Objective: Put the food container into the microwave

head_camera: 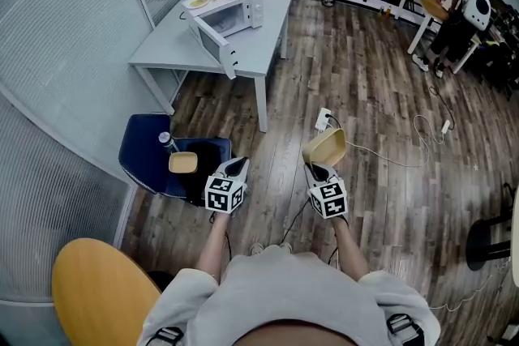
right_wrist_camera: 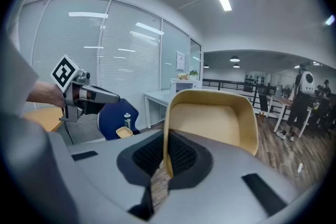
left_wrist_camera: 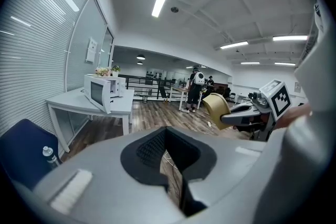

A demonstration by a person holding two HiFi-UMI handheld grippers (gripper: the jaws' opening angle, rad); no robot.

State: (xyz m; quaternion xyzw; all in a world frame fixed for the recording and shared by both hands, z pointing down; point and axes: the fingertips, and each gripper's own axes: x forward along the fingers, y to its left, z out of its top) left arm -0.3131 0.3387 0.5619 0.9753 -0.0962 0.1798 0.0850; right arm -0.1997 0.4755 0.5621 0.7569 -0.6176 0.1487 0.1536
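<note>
Food container (head_camera: 325,147), tan: one wall pinched between the jaws of the right tool (head_camera: 318,168), held in the air and tilted up, open side facing back at the tool. The left tool (head_camera: 233,166) has its jaws together with nothing between them. The microwave (head_camera: 235,14), door swung open, sits on the tabletop (head_camera: 162,44), well ahead and left of both tools.

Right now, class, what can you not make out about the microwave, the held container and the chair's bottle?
Microwave cavity: too small in the head view; in the left gripper view its open door screens it.
Food container underside: the right gripper view shows only its inside.
Bottle label: too small in every view.
</note>
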